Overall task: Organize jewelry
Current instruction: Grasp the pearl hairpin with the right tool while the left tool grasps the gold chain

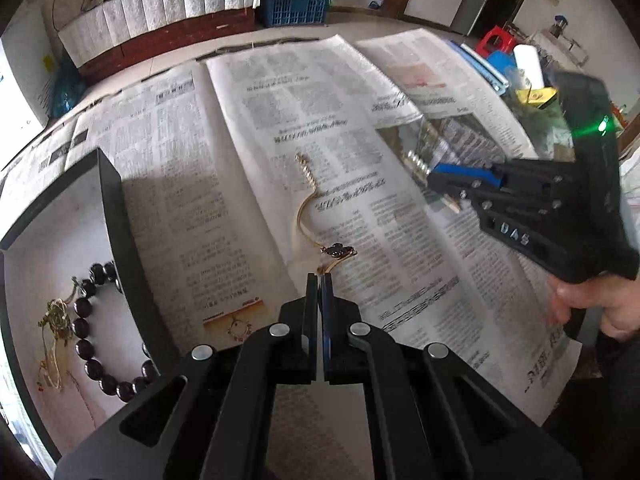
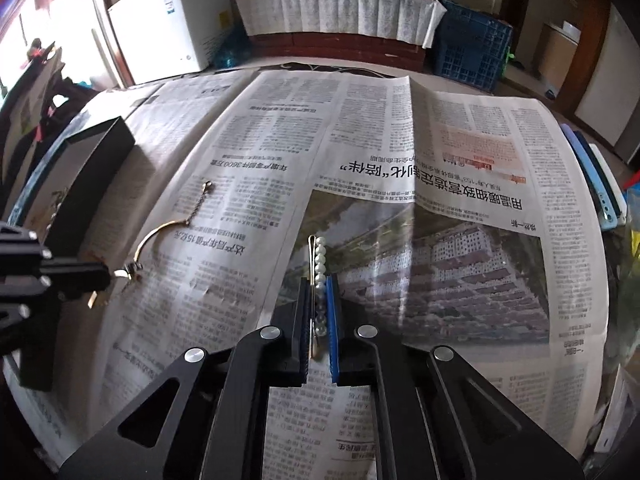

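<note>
A gold bangle bracelet [image 1: 306, 208] with a chain and a dark charm lies on the newspaper; it also shows in the right wrist view [image 2: 160, 230]. My left gripper [image 1: 319, 280] is shut on its near end, also seen from the right wrist view [image 2: 106, 276]. My right gripper [image 2: 318, 284] is shut on a pearl hair clip [image 2: 319, 262] and holds it above the paper; in the left wrist view [image 1: 434, 178] the clip [image 1: 416, 160] sticks out of it. A black box [image 1: 116, 216] at the left holds a dark bead bracelet [image 1: 96, 320] and a gold chain [image 1: 54, 320].
Newspaper [image 2: 400, 160] covers the table. The black box shows at the left in the right wrist view [image 2: 92, 160]. Books and clutter [image 1: 504, 68] sit at the table's right edge. A blue crate [image 2: 472, 48] and a covered bench stand behind.
</note>
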Demonstrator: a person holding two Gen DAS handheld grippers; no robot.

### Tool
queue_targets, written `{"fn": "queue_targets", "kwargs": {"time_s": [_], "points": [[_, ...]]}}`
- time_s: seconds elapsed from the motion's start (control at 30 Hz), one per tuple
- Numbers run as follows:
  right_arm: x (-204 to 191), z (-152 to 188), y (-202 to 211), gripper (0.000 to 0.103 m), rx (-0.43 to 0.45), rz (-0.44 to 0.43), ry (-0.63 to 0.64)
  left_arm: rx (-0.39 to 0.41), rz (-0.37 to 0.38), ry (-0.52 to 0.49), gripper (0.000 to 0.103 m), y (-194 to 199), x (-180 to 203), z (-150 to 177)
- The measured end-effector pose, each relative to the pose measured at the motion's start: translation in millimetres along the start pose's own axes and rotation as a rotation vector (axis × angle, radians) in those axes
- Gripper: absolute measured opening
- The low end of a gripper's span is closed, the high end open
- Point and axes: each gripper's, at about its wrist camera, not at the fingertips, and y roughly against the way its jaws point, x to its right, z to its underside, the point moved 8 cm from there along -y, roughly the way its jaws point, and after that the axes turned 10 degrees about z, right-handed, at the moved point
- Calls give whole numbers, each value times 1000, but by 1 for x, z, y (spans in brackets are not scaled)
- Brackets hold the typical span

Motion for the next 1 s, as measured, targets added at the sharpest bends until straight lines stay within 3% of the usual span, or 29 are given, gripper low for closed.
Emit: {"fn": "queue_targets", "kwargs": {"time_s": [0.3, 0.47, 0.6, 0.73, 0.8, 1.0], "points": [[6, -20, 37, 8, 101, -38, -38, 84, -7, -12, 0, 34, 2, -15], [2, -25, 43, 8, 110, -47, -35, 26, -25, -29, 2, 14, -2, -6], [1, -25, 43, 8, 105, -50, -32, -10, -55, -80, 25, -5, 2, 2], [1, -25, 44, 8, 107, -52, -35, -30, -83, -104, 42, -20, 4, 2], [2, -25, 44, 8, 108, -55, -38, -22, -109, -114, 59, -22, 3, -1], [7, -24, 46, 8, 109, -59, -50, -55, -138, -140, 57, -33, 6, -3]]}}
